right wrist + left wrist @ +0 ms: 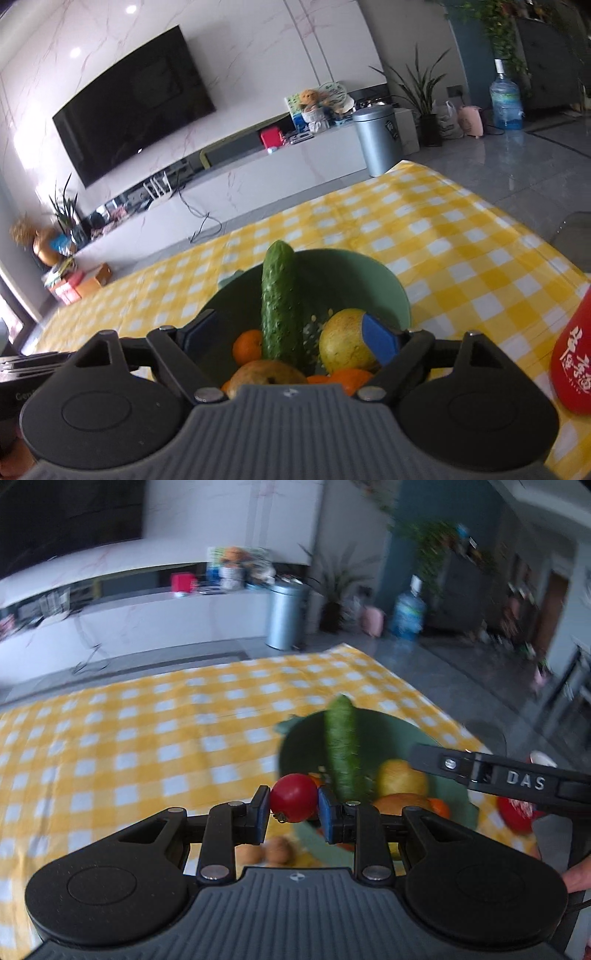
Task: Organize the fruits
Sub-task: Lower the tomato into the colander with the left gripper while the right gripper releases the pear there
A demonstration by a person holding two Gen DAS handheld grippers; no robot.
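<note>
Our left tongs [294, 805] pinch a tomato [294, 802] low centre; right tongs [291, 339] gape wide over the mostly filled bowl [388, 284]. Two brown fruits [266, 851] remain on the surface [147, 738].

Red tomato [294, 802] clamped mid-air; green bowl [384, 275] holds upright cucumber [279, 306], lemon [343, 341], tangerines [246, 347], pear [264, 374].

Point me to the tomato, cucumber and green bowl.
tomato [294, 802], left wrist view, centre of its red skin
cucumber [279, 306], right wrist view, middle of its length
green bowl [373, 280], right wrist view, bare inner wall at the far right
</note>
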